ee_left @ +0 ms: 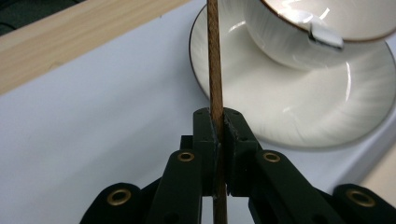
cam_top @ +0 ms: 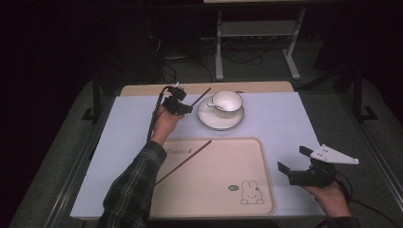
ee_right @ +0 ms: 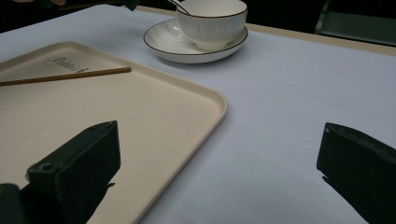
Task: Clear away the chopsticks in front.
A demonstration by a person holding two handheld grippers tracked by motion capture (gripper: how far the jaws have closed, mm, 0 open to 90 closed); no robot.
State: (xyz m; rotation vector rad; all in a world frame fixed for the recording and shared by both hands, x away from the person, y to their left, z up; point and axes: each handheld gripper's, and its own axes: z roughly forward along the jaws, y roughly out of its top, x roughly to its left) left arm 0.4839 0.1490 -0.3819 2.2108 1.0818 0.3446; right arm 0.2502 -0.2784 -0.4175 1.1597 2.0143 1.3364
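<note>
The right gripper (cam_top: 293,167) rests at 4 o'clock, fingers spread, beside the tray (cam_top: 237,161) with 1 chopstick (cam_top: 184,163). At 11 o'clock the left gripper (cam_top: 187,106) pinches another chopstick (ee_left: 215,70) near the saucer (cam_top: 209,121).

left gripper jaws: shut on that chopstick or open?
Shut on it. In the left gripper view the left gripper has both pads pressed against the chopstick, with no gap; the stick runs on past the saucer.
</note>
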